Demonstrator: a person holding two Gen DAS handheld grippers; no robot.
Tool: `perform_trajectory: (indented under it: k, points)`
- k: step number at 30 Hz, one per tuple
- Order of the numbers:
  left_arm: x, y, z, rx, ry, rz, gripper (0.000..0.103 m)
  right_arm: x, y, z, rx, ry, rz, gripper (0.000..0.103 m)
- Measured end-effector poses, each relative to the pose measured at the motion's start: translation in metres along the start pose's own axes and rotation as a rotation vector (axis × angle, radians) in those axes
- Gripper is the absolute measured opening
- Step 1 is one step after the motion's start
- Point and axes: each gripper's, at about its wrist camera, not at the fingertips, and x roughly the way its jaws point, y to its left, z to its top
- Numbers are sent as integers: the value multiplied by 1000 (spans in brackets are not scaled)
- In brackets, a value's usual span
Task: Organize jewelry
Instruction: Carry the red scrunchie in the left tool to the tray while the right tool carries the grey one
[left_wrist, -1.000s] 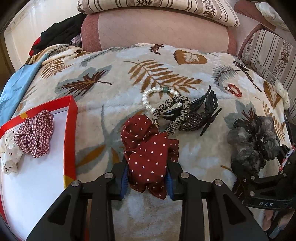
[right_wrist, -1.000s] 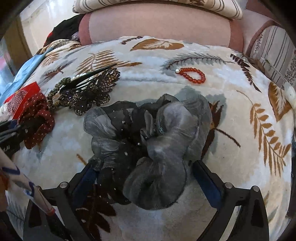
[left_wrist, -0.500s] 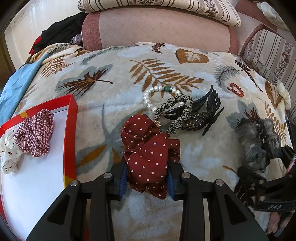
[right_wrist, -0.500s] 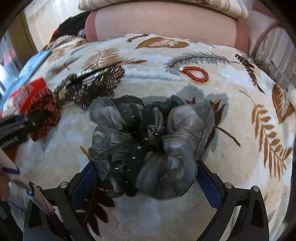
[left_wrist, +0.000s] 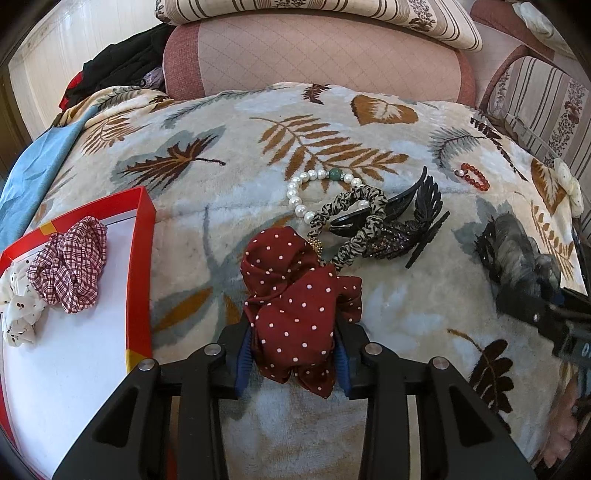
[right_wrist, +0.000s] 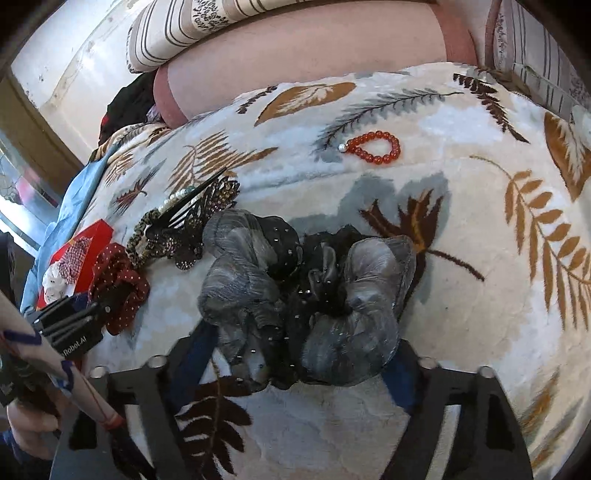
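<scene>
Left gripper (left_wrist: 293, 363) jaws clamp dotted scrunchie (left_wrist: 295, 302); right gripper (right_wrist: 299, 363) jaws closing onto grey scrunchie (right_wrist: 306, 291).

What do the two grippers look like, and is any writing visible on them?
Both grippers are black frames with angular cut-outs and silver round bolt heads. The left gripper and the right gripper each carry two fingers with dark blue pads. The left one, seen from the right wrist view, bears white lettering ending in "Robot.AI". Beside it is a pale sleeve with blue marks.
</scene>
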Motion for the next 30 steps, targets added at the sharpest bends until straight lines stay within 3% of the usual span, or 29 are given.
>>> perform_trajectory:
  k: [3,6,21,30]
  points:
    - [0,-1,1,0,0,0,35,-2,1,0,19,1,19,45]
    - [-3,-1,0,0,-8,-10,35,-10,6,1,11,-30,31,41]
    - [-50,5,6,-25,-99,-80,34,-60,41,3,-87,-188,69,40]
    - [-92,2,9,-71,-160,-67,34,-89,55,7,-115,-241,143,40]
